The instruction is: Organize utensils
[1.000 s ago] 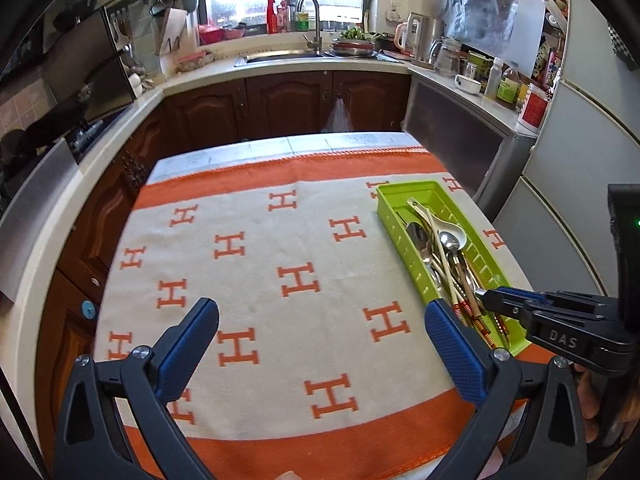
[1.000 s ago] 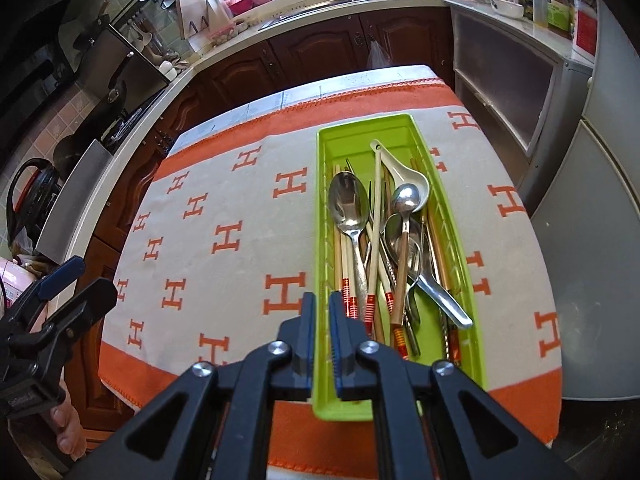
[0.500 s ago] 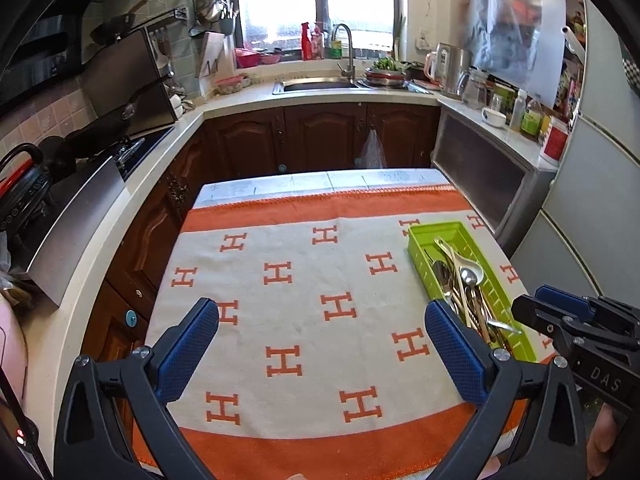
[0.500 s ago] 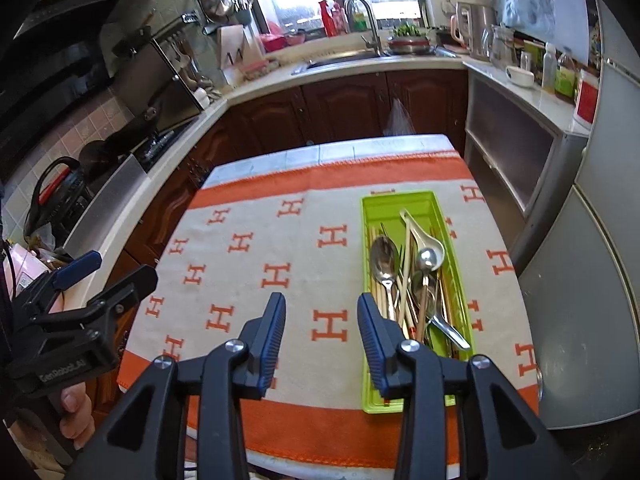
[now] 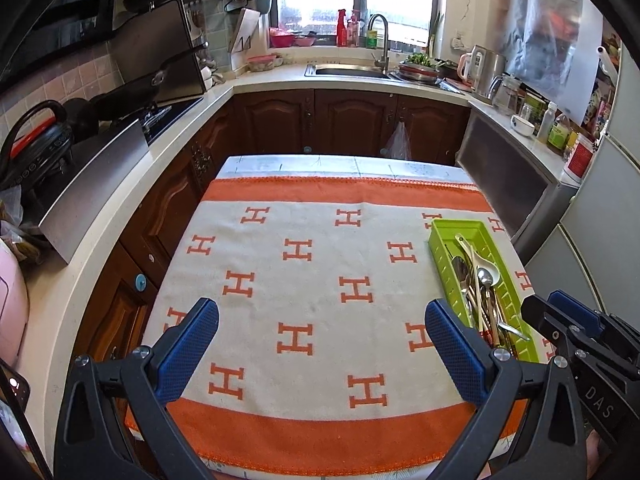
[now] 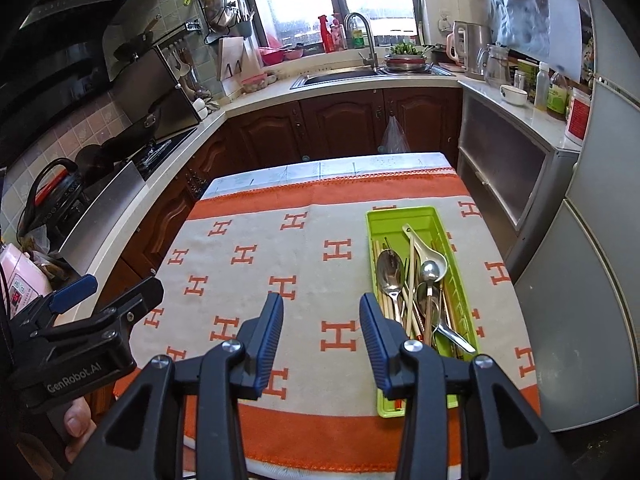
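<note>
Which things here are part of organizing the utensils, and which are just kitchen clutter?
Part of the job:
green utensil tray
metal spoons
white ceramic spoon
chopsticks

Just lying about:
kettle
white bowl
frying pan
red spray bottle

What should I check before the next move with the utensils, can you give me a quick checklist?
1. Right gripper empty, jaws just opened: ok.
2. Left gripper open and empty: ok.
3. Green tray fully on the blanket: ok.
4. Spoons and chopsticks inside the tray: ok.
5. No utensils loose on the blanket: ok.
6. Utensils sorted by type: not ok, they overlap.
</note>
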`<move>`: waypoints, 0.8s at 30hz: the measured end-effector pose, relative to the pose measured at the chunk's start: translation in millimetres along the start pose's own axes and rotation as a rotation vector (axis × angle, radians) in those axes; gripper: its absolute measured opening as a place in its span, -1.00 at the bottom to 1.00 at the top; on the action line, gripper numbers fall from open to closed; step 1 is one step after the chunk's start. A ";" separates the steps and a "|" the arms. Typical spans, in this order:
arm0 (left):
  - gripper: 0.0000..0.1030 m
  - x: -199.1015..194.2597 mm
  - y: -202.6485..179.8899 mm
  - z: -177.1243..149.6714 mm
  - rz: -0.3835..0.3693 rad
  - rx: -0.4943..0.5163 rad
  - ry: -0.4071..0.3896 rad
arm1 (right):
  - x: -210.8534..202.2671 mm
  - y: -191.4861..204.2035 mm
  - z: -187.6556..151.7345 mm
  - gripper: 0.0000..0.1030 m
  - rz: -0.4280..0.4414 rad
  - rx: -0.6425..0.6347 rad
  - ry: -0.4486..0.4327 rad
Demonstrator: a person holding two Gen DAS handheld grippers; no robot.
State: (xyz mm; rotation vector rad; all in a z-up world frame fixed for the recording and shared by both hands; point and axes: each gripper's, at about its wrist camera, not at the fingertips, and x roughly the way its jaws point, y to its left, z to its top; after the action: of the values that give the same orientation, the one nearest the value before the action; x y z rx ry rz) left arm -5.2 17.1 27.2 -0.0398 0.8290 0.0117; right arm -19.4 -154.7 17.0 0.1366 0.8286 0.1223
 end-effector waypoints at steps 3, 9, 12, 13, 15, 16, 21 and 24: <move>0.98 7.3 -0.8 -2.4 -0.007 0.001 0.026 | 4.2 2.4 -0.6 -0.23 -0.004 -0.005 0.010; 0.98 15.1 -4.6 -4.9 -0.014 0.013 0.048 | 8.6 3.5 0.2 -0.23 -0.009 0.000 0.019; 0.98 17.1 -5.7 -4.7 -0.015 0.015 0.052 | 11.5 4.1 0.0 -0.23 -0.008 0.003 0.026; 0.98 17.6 -5.9 -4.2 -0.015 0.015 0.053 | 12.2 4.1 -0.3 -0.23 -0.008 0.004 0.028; 0.98 18.9 -6.4 -4.1 -0.018 0.017 0.056 | 13.2 3.8 -0.4 -0.23 -0.006 0.008 0.030; 0.98 19.3 -6.6 -4.0 -0.018 0.017 0.056 | 13.5 3.5 -0.5 -0.23 -0.006 0.010 0.030; 0.98 20.4 -10.0 -4.3 -0.021 0.029 0.056 | 14.3 2.6 -0.5 -0.23 -0.005 0.009 0.031; 0.98 19.5 -11.1 -4.1 -0.024 0.032 0.052 | 14.0 2.9 -0.6 -0.23 -0.005 0.010 0.029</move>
State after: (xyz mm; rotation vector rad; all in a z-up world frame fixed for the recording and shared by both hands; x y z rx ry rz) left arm 5.2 5.8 10.4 -0.0200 0.8805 -0.0251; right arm -10.6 -149.5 6.9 0.1421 0.8588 0.1153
